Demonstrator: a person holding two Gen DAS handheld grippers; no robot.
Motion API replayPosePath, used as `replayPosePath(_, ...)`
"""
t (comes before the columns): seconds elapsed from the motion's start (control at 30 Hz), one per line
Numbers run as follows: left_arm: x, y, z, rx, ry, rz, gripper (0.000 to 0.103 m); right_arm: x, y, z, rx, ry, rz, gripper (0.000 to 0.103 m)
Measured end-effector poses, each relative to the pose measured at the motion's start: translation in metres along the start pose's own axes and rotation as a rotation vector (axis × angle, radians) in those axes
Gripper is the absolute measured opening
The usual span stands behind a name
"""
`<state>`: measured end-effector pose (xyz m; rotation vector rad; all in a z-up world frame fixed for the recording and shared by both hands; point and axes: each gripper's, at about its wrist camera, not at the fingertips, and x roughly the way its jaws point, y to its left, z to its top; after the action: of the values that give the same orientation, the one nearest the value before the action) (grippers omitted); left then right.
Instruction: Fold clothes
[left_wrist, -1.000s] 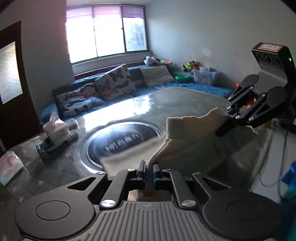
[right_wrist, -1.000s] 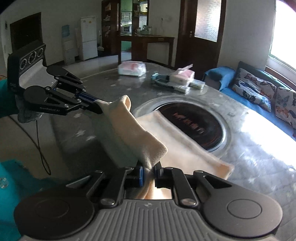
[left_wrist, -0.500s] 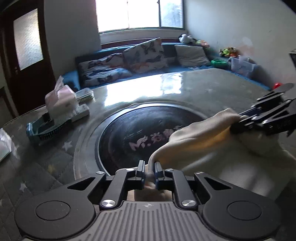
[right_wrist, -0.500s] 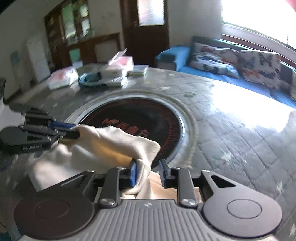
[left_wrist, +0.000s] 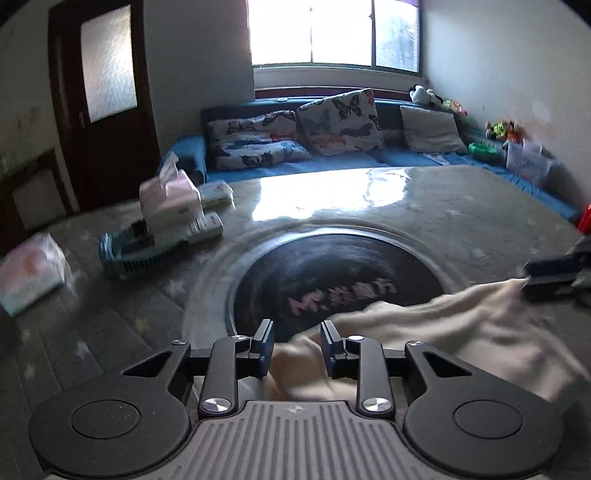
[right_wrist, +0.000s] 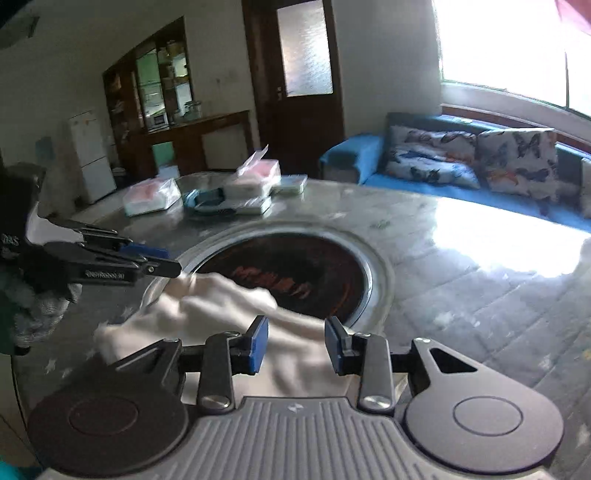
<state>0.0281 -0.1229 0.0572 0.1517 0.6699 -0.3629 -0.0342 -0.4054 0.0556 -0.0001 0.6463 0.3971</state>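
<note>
Left wrist view: I'm seeing my two grippers, left (left_wrist: 297, 345) and right (right_wrist: 295, 345), jaws just spreading, releasing one cream fabric garment (left_wrist: 461, 332).

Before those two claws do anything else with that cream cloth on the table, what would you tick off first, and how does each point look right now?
1. Left gripper released: ok. Its jaws have just been opening; the cream fabric garment lies between them, unpinched.
2. Right gripper released: ok. Its jaws have also just been opening, with fabric lying loose in the gap.
3. Garment resting on the grey quilted tabletop: ok, partly over the round dark inset.
4. Fold lying neat: not ok; the top layer looks rumpled.
5. Edges lined up: cannot tell; the near part is hidden by the grippers.
6. Pink tissue box clear of the garment: ok.
</note>
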Motion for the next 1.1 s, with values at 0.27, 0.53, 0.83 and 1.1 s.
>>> replayPosePath(0.27, -0.025, 0.000, -0.033, -0.092, 0.082, 0.039, 0.030, 0.025, -0.033, -0.023, 0.121, 0.081, -0.018, 0.031)
replayPosePath(0.53, -0.047, 0.007, -0.054, -0.206, 0.093, 0.046, 0.039, 0.013, -0.009, -0.012, 0.015, 0.042, 0.082, 0.033)
replayPosePath(0.83, -0.047, -0.002, -0.061, -0.152, 0.083, 0.002, 0.035, 0.015, 0.024, -0.036, -0.070, 0.087, 0.082, 0.032)
replayPosePath(1.1, -0.046, -0.004, -0.070, -0.079, 0.100, -0.044, 0.008, 0.007, 0.042, -0.049, -0.092, 0.088, 0.015, 0.034)
